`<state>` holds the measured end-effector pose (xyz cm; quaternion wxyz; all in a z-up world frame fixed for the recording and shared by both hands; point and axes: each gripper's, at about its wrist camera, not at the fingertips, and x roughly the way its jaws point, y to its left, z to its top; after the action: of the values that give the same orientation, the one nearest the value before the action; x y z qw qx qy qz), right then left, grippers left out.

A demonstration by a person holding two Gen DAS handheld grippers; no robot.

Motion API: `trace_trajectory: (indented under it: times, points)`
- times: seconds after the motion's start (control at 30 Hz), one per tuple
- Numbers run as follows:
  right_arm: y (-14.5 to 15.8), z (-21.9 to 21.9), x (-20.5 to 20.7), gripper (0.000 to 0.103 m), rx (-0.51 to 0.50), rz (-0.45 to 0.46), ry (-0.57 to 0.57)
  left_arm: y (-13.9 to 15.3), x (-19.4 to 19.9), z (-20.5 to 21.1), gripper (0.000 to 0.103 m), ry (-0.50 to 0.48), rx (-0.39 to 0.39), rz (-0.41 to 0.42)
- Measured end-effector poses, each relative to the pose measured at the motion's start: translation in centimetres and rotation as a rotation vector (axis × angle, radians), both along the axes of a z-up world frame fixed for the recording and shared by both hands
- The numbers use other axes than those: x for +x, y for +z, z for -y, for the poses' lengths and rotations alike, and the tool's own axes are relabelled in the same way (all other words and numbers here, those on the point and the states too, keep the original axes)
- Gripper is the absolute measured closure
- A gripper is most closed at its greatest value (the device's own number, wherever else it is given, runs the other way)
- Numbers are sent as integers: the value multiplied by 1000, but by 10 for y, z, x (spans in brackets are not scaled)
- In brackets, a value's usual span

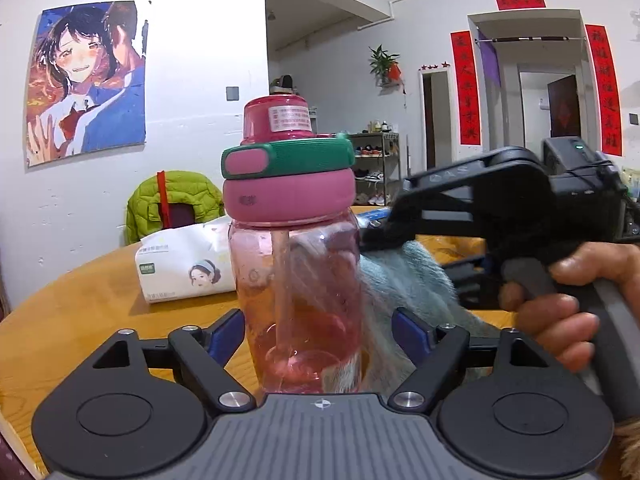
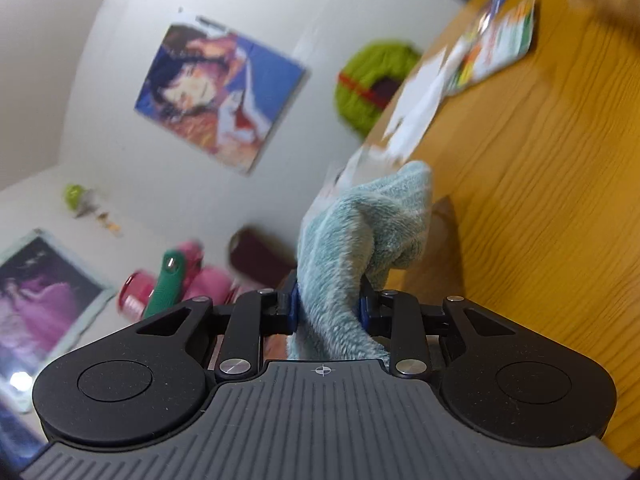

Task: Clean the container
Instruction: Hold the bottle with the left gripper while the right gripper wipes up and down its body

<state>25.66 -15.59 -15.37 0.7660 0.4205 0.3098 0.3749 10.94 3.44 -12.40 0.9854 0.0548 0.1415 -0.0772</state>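
The wooden desk [image 1: 80,300] carried everything, its round edge curving off toward nine o'clock in the left wrist view. At its middle stood the bottle [image 1: 298,280], upright, clear pink, with a pink and green lid and a straw inside. The left gripper [image 1: 320,336] had its jaws spread to either side of the bottle's lower body, the blue pads standing clear of the plastic with the bottle between them. A white pack of tissues [image 1: 184,268] lay on the desk just behind the bottle, toward ten o'clock. At three o'clock of the bottle a hand [image 1: 568,308] held the right gripper [image 2: 328,308], whose jaws were pinched on a fluffy pale blue cloth [image 2: 360,232]. The cloth [image 1: 400,276] bunched against the bottle's right side, touching it. In the tilted and blurred right wrist view, the bottle's lid showed at nine o'clock of the cloth.
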Motion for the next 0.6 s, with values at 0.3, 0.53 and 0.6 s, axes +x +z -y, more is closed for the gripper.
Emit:
trace_trajectory:
  times: [0.3, 0.53, 0.6]
  points:
    - [0, 5, -15, 71, -117, -67, -4, -1, 4, -2, 20, -9, 3, -18]
    - [12, 18, -26, 71, -80, 24, -83, -2, 3, -9, 35, -13, -20, -32]
    - [15, 28, -31, 71, 87, 81, -61, -2, 3, -10, 35, -13, -21, -32]
